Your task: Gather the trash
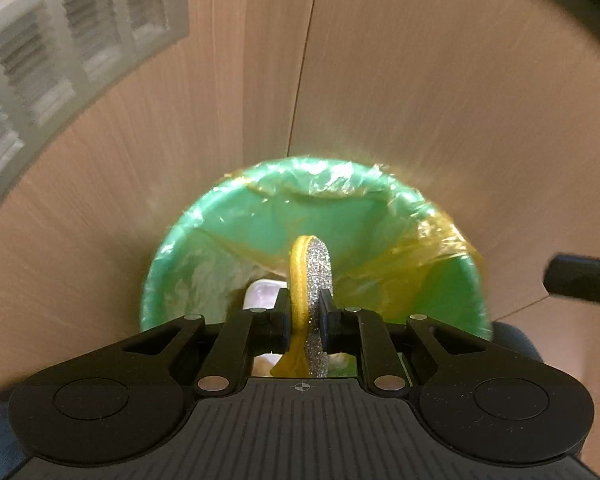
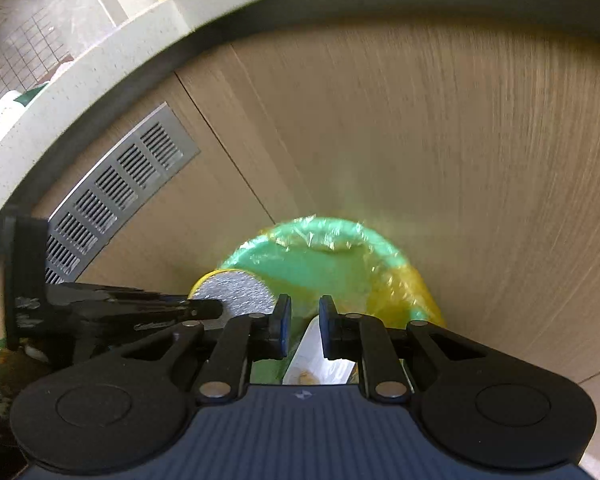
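- The left gripper (image 1: pixel 306 322) has its fingers closed on a glittery silver and yellow sponge (image 1: pixel 314 276), held over the green bin (image 1: pixel 172 264).
- The right gripper (image 2: pixel 304 330), also above the bin, looks nearly closed and empty.
- The sponge is not dropped yet; a white piece (image 2: pixel 320 356) lies inside.
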Tool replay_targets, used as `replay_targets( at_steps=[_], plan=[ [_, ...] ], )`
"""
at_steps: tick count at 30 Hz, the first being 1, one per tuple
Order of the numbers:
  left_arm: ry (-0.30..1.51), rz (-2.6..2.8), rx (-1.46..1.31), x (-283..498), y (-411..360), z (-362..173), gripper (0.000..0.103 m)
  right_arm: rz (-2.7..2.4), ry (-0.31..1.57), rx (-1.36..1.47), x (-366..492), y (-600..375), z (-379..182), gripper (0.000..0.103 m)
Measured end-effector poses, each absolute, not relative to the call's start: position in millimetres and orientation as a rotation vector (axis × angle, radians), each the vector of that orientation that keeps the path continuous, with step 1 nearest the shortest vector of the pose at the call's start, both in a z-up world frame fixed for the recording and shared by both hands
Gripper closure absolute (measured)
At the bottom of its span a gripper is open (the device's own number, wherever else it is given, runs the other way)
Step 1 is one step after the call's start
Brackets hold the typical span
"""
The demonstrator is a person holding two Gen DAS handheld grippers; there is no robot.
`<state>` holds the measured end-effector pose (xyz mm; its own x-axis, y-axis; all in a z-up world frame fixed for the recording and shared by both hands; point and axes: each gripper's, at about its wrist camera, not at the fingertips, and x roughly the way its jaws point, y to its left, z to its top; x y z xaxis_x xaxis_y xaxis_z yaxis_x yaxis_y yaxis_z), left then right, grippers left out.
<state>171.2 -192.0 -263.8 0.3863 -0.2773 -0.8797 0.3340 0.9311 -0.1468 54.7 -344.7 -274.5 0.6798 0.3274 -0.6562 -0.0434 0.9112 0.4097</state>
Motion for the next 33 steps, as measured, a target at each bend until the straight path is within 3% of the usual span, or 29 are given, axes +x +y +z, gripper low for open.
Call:
replay_targets(
  at_steps=[8, 18, 27, 29, 33],
  plan=[
    [1.082, -0.424, 0.018, 168.5, -183.6, -283.3, 0.081, 0.219, 0.831, 0.349, 50.8, -325.6, -287.7, 0.081],
    [1.043, -0.416, -0.051, 153.7, -162.4, -258.3, 0.081, 0.209, 0.863, 0.362, 53.1, -315.6, -293.4, 0.079],
    [0.911, -0.458, -0.047, 123.3, -140.5, -176.8, 0.081, 0.196, 0.767, 0.274, 48.0, -294.5, -242.6, 0.074],
    [0.864, -0.473, -0.058, 112.9, -126.4, -150.1, 0.081, 0.185, 0.711, 0.259, 49.4, -289.1, -221.3, 0.068],
    [0.72, -0.49, -0.113, 90.1, -85.4, -81.3, 0.081, 0.205, 0.593, 0.206, 56.9, -263.8, -170.4, 0.068]
  ],
)
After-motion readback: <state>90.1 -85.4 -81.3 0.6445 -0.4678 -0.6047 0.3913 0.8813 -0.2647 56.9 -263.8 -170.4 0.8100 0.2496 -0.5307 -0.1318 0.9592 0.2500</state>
